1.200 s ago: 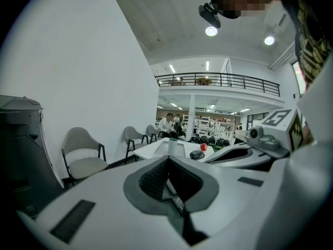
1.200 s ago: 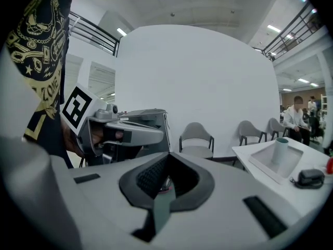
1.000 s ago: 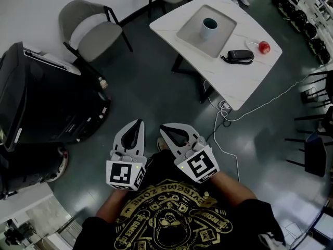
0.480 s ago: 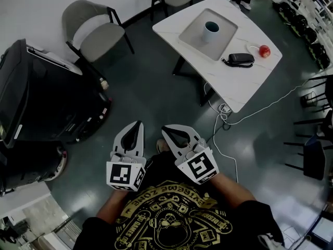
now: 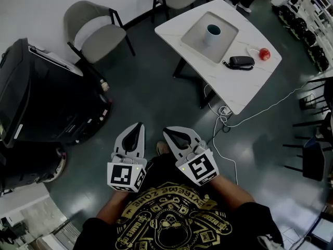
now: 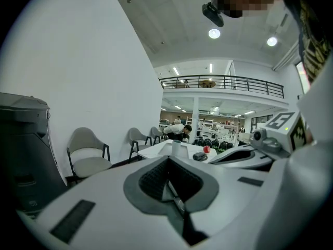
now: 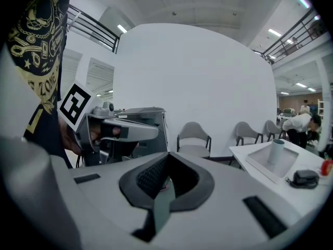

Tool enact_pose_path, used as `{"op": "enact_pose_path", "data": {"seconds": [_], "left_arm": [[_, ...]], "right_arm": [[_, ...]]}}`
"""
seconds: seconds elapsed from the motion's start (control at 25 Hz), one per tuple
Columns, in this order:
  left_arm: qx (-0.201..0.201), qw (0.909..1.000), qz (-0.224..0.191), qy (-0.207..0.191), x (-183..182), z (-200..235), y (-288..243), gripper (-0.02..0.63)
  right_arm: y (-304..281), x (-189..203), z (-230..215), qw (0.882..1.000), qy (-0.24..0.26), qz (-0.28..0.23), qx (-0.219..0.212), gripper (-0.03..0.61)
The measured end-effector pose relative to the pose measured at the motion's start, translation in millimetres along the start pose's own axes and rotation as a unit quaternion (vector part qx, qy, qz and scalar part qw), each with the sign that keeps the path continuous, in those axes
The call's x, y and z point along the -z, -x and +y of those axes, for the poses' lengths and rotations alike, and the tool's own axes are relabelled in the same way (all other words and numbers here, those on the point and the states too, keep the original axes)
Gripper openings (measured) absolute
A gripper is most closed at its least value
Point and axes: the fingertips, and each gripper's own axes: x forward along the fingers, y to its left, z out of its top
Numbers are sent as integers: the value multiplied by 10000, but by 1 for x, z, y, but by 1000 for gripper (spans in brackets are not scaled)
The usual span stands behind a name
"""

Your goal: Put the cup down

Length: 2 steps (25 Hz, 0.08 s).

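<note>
A pale cup with a dark inside stands upright on a grey tray on the white table at the far side of the room. It also shows small in the left gripper view as the cup and in the right gripper view as the cup. Both grippers hang close to the person's body, far from the table. My left gripper is shut and empty. My right gripper is shut and empty too.
On the table lie a black case and a red ball. A grey chair stands by the wall, a large black machine at the left. A white cable trails on the dark floor. Black chairs line the right edge.
The view has drifted slightly, so the table sits a little higher and further right in the picture. Both grippers stay shut and hold the same pose.
</note>
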Motion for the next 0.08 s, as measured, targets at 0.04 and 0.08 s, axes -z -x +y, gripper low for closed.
{"op": "enact_pose_path", "data": {"seconds": [0.04, 0.08], "left_arm": [[8, 10000, 8, 5, 0, 1, 1, 9], [16, 10000, 17, 10, 1, 2, 3, 9]], "right_arm": [[-1, 0, 2, 10000, -15, 8, 4, 5], [-2, 0, 3, 10000, -30, 15, 9, 5]]}}
